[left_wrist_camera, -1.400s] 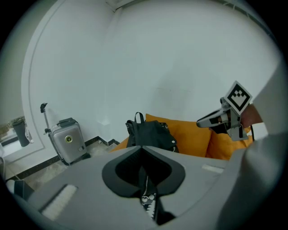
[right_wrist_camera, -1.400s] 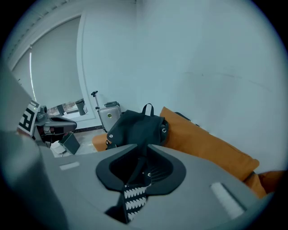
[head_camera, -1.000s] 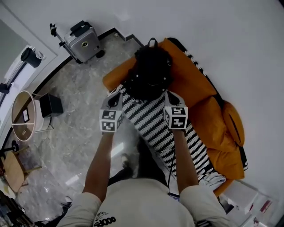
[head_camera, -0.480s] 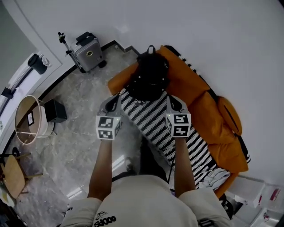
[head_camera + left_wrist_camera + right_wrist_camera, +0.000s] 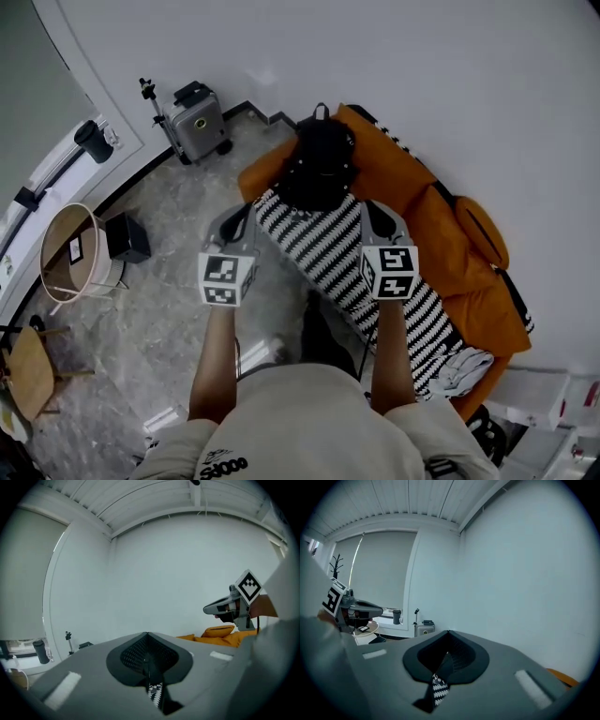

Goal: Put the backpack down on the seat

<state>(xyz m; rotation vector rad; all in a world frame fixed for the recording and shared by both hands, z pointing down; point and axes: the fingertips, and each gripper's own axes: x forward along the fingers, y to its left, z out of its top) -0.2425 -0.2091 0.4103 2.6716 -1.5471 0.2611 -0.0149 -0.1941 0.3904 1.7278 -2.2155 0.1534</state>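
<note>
Plainly, the black backpack (image 5: 319, 167) sits on the orange sofa (image 5: 412, 202), at 12 o'clock from the person's two hands and apart from both. Its carry loop points up toward the wall. Its near edge meets a black-and-white zigzag throw (image 5: 323, 248) that runs along the seat toward 5 o'clock. Whether the bag is zipped, and what it holds, cannot be made out.

The left hand-held gripper (image 5: 236, 217) has its jaws pressed together with nothing between them; only a sliver of the zigzag throw shows through the slit below. The right hand-held gripper (image 5: 377, 214) is likewise pressed together and empty. Both are above the throw's near end, either side of the backpack.

At 10 o'clock a silver suitcase (image 5: 199, 120) stands upright and closed by the wall. At 9 o'clock is a round, light-rimmed tub (image 5: 44, 262) with a small framed card inside; whatever else it holds is too small to tell. A black box (image 5: 128, 237) stands just beside it. A dark tumbler (image 5: 94, 141) stands on the ledge beyond.

At the sofa's 4 o'clock end a round orange cushion (image 5: 483, 232) leans upright, and a crumpled white cloth (image 5: 464, 367) lies at the throw's far end. The person's torso hides the floor at 6 o'clock.
</note>
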